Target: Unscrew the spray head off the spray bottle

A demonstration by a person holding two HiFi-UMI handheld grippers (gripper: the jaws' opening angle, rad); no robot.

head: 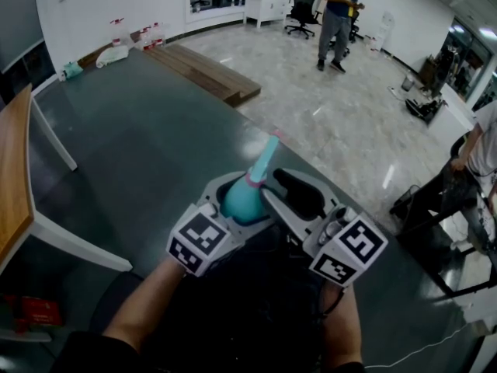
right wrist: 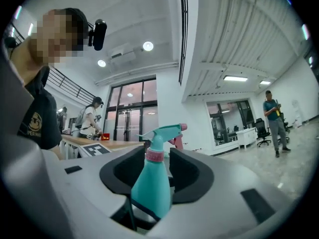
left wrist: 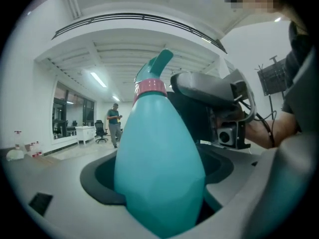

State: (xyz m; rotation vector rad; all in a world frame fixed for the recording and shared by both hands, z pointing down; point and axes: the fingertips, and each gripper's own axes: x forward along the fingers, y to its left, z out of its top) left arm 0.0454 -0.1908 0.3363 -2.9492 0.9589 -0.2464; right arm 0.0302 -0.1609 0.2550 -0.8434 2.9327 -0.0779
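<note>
A teal spray bottle [head: 242, 199] with a pink collar [left wrist: 151, 87] and a teal spray head [head: 264, 155] is held up in front of my body, tilted away from me. My left gripper [head: 233, 202] is shut on the bottle's wide body [left wrist: 159, 168], which fills the left gripper view. My right gripper [head: 283, 186] comes in from the right, with its black pads [head: 300, 193] beside the upper part of the bottle. In the right gripper view the bottle [right wrist: 152, 183] stands between that gripper's [right wrist: 157, 171] jaws with a gap on each side, so it stands open. The spray head [right wrist: 162, 133] rises above the pads.
A dark grey table [head: 140, 146] lies below my hands, with small bottles [head: 116, 49] at its far corner. A wooden table [head: 12, 169] stands to the left and a wooden platform [head: 202, 68] lies on the floor beyond. A person [head: 338, 14] stands far off; another [head: 481, 146] is at the right edge.
</note>
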